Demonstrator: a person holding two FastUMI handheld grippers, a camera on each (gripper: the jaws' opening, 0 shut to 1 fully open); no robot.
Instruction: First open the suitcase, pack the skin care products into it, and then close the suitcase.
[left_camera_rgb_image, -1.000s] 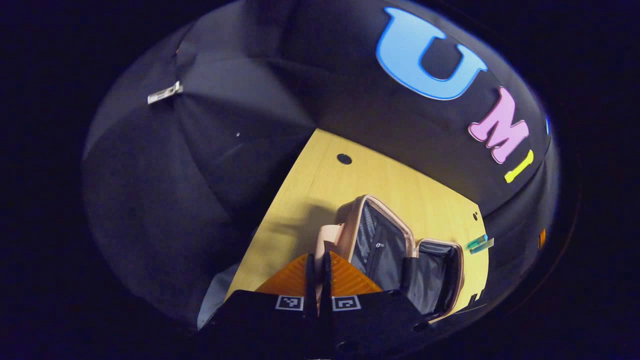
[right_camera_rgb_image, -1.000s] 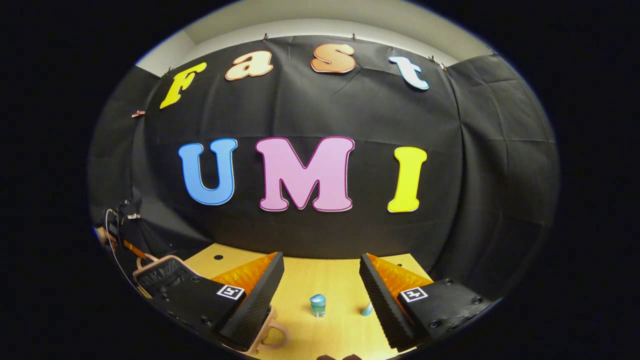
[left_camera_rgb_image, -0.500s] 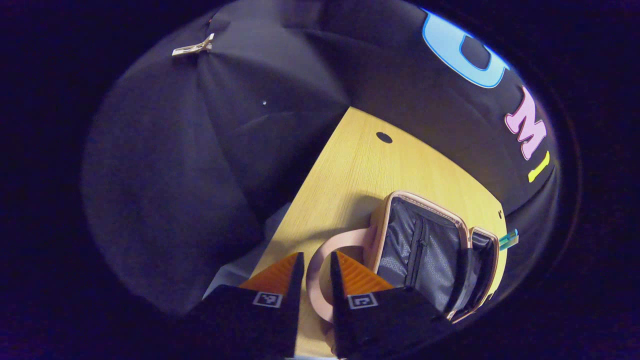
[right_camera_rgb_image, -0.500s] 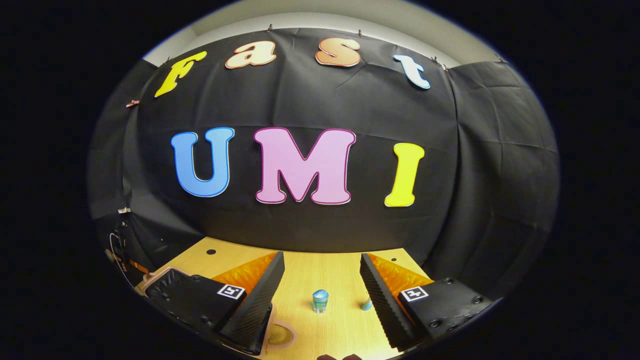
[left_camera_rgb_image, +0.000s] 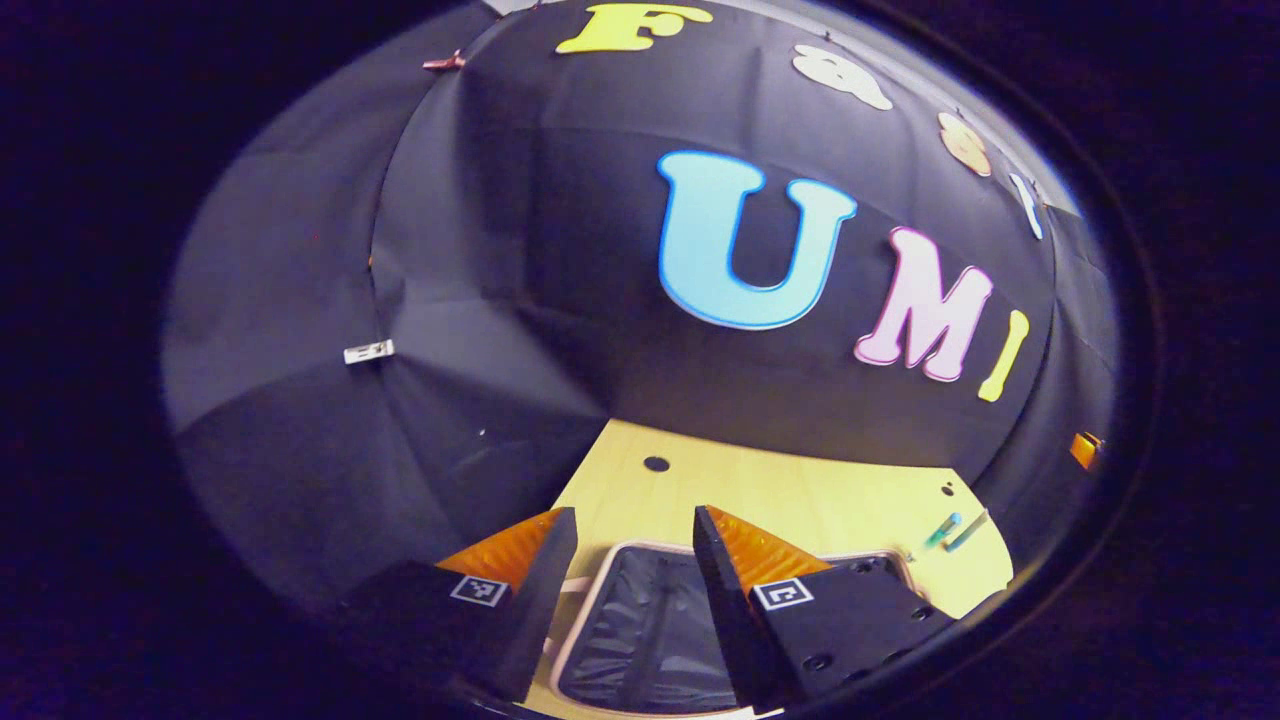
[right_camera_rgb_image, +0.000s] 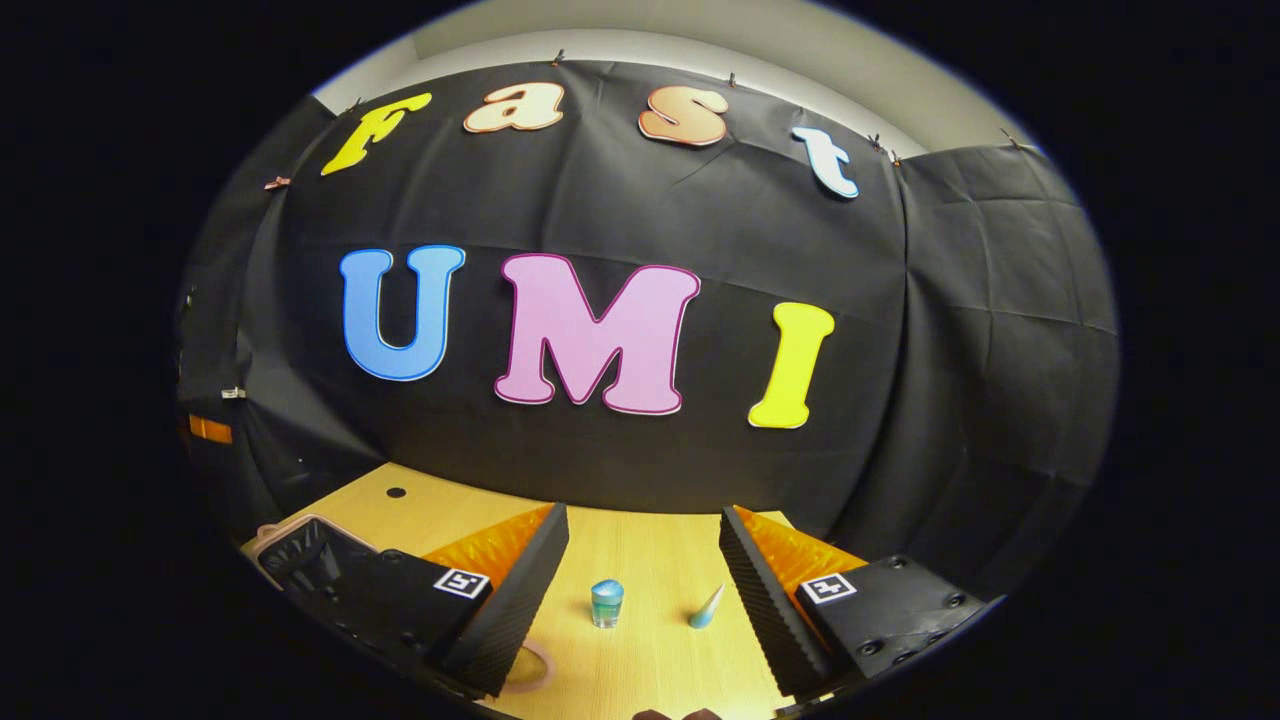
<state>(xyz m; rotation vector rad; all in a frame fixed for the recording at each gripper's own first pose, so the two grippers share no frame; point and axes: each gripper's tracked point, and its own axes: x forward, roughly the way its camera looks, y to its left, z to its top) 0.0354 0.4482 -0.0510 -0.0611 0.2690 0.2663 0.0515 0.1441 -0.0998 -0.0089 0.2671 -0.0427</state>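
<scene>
suitcase (left_camera_rgb_image: 640, 630) lies open on desk (left_camera_rgb_image: 800, 500), ready for packing | left tool (left_camera_rgb_image: 625, 590) wide, empty above it | right tool (right_camera_rgb_image: 645, 590) wide, lined up toward blue jar (right_camera_rgb_image: 606, 603) and tube (right_camera_rgb_image: 706, 607) ahead

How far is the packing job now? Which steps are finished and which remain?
Done: the suitcase lies open, its dark lining showing. In hand: nothing; the left gripper and right gripper are both open. Left: the blue jar and tube stand on the table, unpacked; then closing.
</scene>
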